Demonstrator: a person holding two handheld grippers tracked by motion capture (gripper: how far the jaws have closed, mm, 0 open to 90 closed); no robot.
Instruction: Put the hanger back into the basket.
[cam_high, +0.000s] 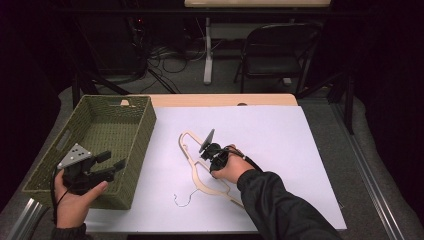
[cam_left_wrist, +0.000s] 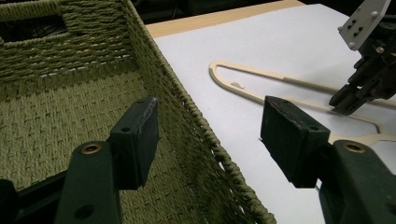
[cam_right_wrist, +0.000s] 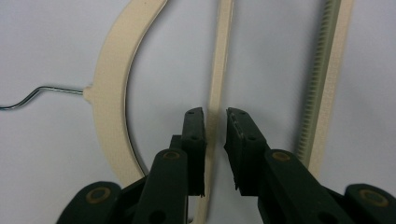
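A cream plastic clothes hanger with a wire hook lies flat on the white sheet. My right gripper points down onto it. In the right gripper view the jaws straddle the hanger's thin straight bar, with a sliver of room on each side; the curved shoulder and the ribbed bar lie to either side. My left gripper hangs open and empty at the right wall of the green woven basket. Its jaws stand on either side of that wall, above it.
The basket fills the table's left side and has nothing in it. In the left gripper view the hanger and the right gripper lie beyond the basket wall. A wooden table edge runs behind the sheet; a folding chair stands farther back.
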